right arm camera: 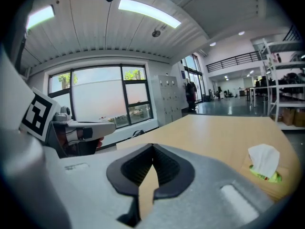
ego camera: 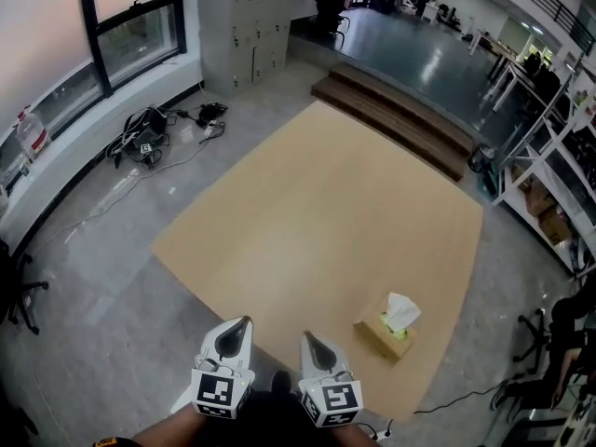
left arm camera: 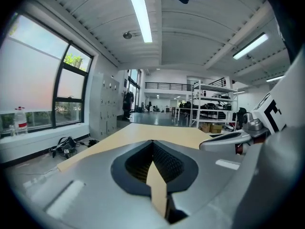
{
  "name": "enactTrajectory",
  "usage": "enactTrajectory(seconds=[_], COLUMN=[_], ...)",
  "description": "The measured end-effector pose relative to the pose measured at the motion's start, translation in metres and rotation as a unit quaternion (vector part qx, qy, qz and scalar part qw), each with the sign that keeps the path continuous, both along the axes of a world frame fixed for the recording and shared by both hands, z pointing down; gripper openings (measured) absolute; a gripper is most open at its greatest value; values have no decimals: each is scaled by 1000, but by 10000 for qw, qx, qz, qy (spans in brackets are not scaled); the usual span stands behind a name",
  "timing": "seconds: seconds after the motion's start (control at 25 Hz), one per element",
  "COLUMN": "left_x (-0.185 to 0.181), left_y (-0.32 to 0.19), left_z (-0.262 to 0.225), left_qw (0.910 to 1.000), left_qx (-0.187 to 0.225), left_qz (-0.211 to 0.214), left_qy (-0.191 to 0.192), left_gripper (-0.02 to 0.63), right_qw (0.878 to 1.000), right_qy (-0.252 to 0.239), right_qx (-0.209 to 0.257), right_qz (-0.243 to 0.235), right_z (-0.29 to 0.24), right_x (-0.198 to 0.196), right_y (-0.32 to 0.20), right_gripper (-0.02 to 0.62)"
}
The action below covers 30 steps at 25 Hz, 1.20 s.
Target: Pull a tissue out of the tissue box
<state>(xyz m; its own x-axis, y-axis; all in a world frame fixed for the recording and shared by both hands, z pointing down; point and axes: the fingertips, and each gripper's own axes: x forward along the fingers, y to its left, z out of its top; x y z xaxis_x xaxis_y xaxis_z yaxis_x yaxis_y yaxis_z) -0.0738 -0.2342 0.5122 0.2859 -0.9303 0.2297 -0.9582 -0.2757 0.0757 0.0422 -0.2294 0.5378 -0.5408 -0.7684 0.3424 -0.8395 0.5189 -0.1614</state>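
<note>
Tissue box (ego camera: 382,336) lies by the table's (ego camera: 326,203) near-right corner in the head view, long axis roughly along the table's near edge, tissue (ego camera: 401,312) pointing up. In the left gripper view, your left gripper (left arm camera: 152,142) has its jaws together, empty. In the right gripper view, your right gripper (right arm camera: 152,150) is likewise closed and empty.

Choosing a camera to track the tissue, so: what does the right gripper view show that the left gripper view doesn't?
Only the right gripper view: the tissue box at lower right, a white tissue standing out of its top, and the left gripper from the side. Only the left gripper view: a water bottle on the window sill and the right gripper from the side. Both: the tan table, grey lockers, shelving, and each view's own fingers closed with nothing between.
</note>
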Motion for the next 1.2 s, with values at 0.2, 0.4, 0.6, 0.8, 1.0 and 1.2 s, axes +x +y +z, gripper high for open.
enactTrajectory(seconds=[0.2, 0.4, 0.6, 0.8, 1.0, 1.2], left_x=[8, 14, 37, 76, 122, 154], left_y=[-46, -79, -95, -102, -101, -106], left_z=[0, 6, 12, 14, 30, 39], left_qw=[9966, 9876, 9768, 9717, 9606, 9565], left_qx=[21, -18, -76, -228, -380, -497], left_qz=[823, 1564, 2137, 2346, 2752, 2875], left_qy=[95, 139, 82, 178, 68, -62], left_gripper=[18, 18, 18, 18, 18, 20], right_qw=[9950, 9809, 9631, 9432, 9283, 9189], right_qy=[152, 321, 522, 745, 887, 845], right_qx=[-10, -58, -126, -560, -954, -1354], right_qz=[987, 1918, 2637, 3187, 3482, 3608], right_z=[-4, -3, -3, 16, 38, 63], right_x=[17, 35, 71, 138, 196, 234], right_y=[-27, -43, -41, -34, -42, -46], right_gripper=[-8, -8, -8, -8, -7, 58])
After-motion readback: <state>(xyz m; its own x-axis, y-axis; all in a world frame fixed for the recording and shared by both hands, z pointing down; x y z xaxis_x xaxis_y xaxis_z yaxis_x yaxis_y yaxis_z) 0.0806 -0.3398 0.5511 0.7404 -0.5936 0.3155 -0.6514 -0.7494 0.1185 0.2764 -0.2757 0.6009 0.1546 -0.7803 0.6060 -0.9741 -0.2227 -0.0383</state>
